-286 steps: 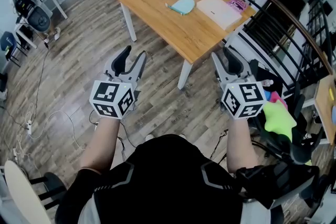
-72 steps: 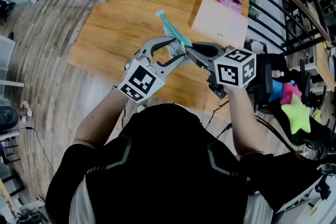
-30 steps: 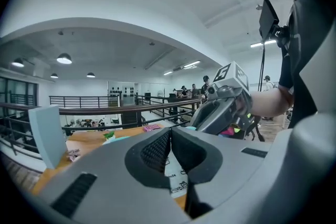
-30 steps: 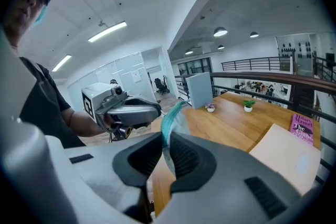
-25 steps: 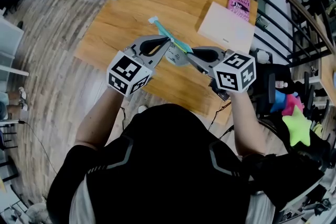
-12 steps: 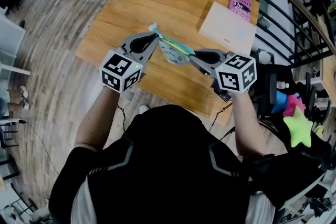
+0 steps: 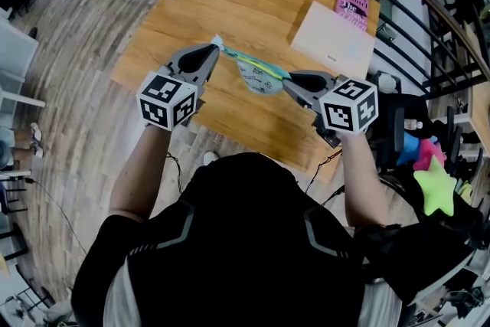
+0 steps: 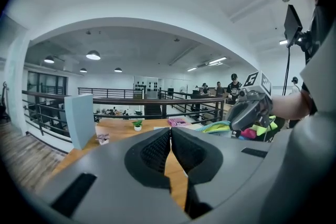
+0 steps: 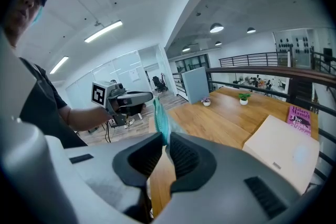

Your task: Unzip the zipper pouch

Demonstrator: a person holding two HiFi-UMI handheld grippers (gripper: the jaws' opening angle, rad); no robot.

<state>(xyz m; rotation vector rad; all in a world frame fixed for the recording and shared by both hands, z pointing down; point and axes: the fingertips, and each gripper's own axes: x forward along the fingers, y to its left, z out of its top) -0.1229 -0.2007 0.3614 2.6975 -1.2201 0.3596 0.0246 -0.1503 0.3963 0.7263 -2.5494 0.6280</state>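
Holding the zipper pouch (image 7: 259,79) in the air over the worktop (image 7: 176,19), the person has it stretched between the two tools. Its teal zip edge runs taut from one to the other and the pale body sags below.

To do this step well, the right gripper (image 7: 289,78) should act as a fixed anchor while the left gripper (image 7: 216,50) draws straight along the zip line — not upward or sideways, which could twist the fabric or jam the slider.

The left jaws are pressed fully together, tip to tip, at the pouch's far end beside a small pale tab. The pull itself is too small to see, though it is likely what they pinch.

The right jaws stand only a sliver apart, clamped on the teal fabric edge at the near end. With the left jaws so close to the end tab, I judge little travel is left.
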